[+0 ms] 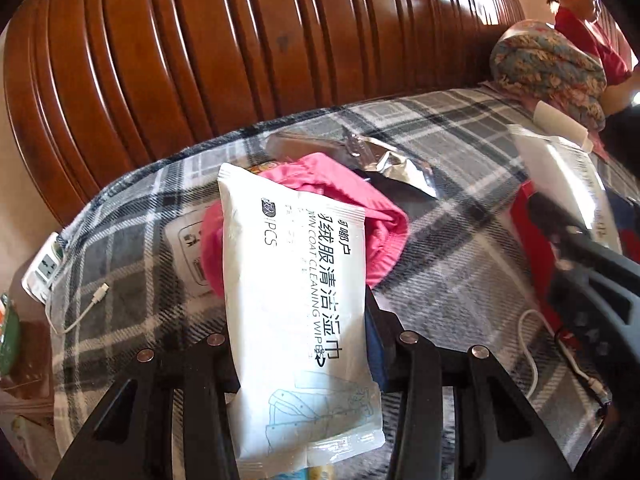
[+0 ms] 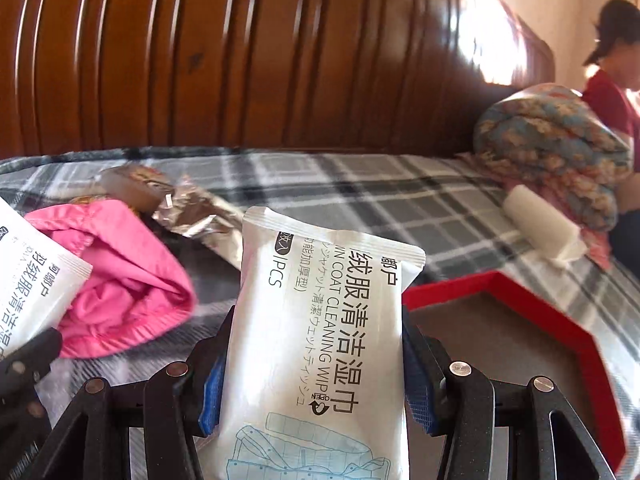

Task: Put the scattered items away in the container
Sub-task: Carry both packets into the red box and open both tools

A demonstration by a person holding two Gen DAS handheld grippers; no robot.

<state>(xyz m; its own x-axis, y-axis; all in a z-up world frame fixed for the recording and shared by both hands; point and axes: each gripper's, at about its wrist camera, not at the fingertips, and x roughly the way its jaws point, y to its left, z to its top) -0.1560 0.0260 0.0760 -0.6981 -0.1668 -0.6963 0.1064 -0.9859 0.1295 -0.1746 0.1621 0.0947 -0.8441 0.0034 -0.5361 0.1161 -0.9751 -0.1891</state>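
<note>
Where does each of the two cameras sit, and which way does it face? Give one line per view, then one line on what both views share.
Left wrist: on the left gripper, facing along its fingers across the plaid blanket to the wooden headboard; it grips a wipes packet.
Right wrist: on the right gripper, facing the same headboard; it grips a second wipes packet, beside the red tray.
Shared: pink cloth, foil wrapper, and each view catches the other gripper.
</note>
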